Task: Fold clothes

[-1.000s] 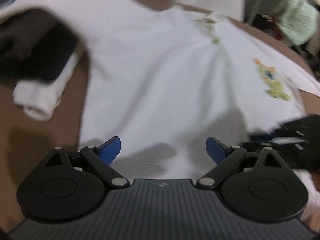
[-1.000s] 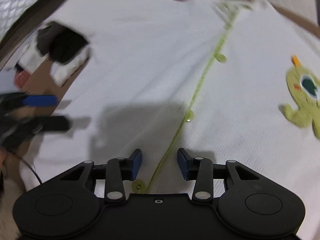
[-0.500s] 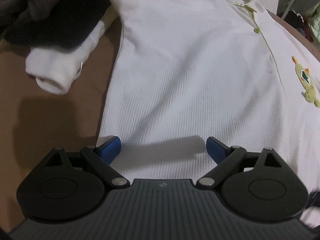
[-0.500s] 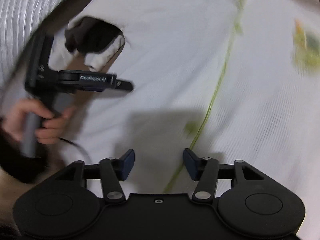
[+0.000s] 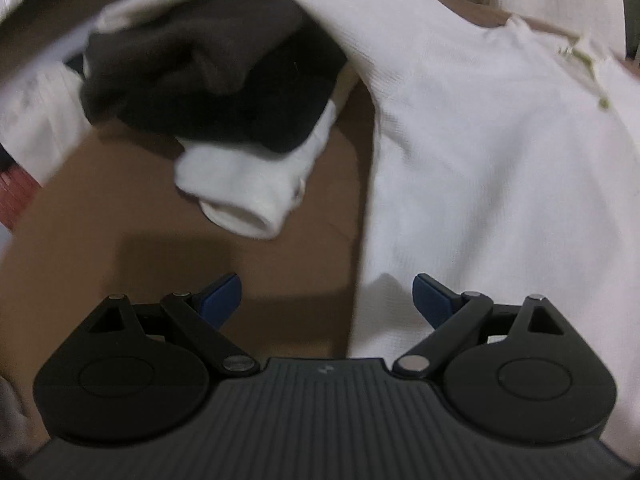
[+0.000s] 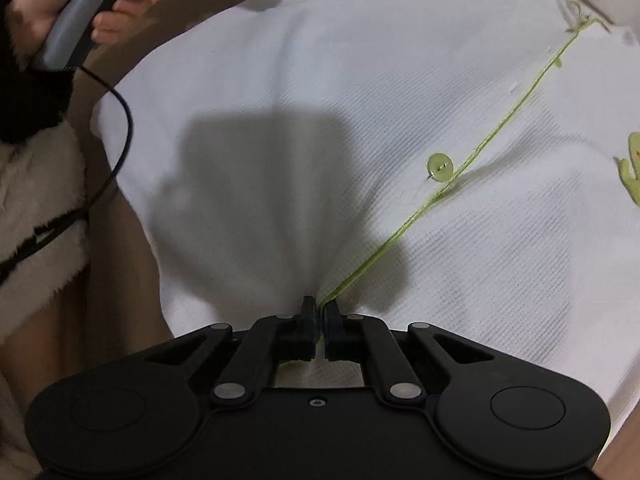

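Note:
A white polo shirt point(image 6: 320, 80) lies front up on a brown surface point(image 5: 100, 220), with a green placket seam point(image 6: 500, 128) and a green button point(image 6: 440, 167). My right gripper point(image 6: 319, 312) is closing on the shirt's near edge beside the seam. Its pads pinch a fold of the fabric. In the left wrist view the shirt point(image 5: 500, 180) fills the right half. My left gripper point(image 5: 326, 292) stands open above the shirt's side edge, with nothing between its fingers. One finger is over the brown surface and the other over the cloth.
A dark garment point(image 5: 224, 80) and a rolled white cloth point(image 5: 248, 196) lie under the shirt's raised sleeve at the left. A person's hand point(image 6: 116, 0) holds the left gripper's handle, with a black cable point(image 6: 120, 120) trailing. A fluffy cream sleeve point(image 6: 36, 200) is at the left.
The right gripper's jaws, apart half a second ago, have come together on the shirt's edge. The left gripper has shifted left to the shirt's side edge, nearer the dark pile.

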{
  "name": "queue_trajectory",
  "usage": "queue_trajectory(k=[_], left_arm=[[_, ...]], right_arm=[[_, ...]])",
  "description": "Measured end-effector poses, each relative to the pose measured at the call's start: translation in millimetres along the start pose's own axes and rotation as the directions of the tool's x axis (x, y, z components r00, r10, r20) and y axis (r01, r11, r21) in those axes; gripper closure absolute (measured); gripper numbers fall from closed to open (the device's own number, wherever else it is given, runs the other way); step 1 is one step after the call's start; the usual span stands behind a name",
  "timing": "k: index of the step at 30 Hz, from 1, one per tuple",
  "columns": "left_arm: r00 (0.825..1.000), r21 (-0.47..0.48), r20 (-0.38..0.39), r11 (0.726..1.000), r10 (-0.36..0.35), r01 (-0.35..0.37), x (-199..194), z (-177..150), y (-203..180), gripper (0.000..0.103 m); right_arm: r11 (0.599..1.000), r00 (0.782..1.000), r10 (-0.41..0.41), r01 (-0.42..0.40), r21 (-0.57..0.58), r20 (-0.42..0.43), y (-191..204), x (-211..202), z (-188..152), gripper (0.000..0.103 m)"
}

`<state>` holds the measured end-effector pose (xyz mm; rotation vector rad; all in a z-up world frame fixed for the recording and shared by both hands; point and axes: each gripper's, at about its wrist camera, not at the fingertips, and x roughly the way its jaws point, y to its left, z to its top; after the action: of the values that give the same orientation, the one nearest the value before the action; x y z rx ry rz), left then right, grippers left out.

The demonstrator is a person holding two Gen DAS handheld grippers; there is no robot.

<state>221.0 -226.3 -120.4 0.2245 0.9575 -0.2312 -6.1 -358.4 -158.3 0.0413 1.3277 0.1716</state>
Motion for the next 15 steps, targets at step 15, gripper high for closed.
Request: queue_trajectory(k=[15], left_arm=[[0.882, -0.463, 0.471, 0.84, -0.038, 0.283, -43, 104, 164, 0.006]], right_arm=[[0.997, 0.938, -0.073, 0.071, 0.019, 0.339, -35, -67, 50, 0.063]])
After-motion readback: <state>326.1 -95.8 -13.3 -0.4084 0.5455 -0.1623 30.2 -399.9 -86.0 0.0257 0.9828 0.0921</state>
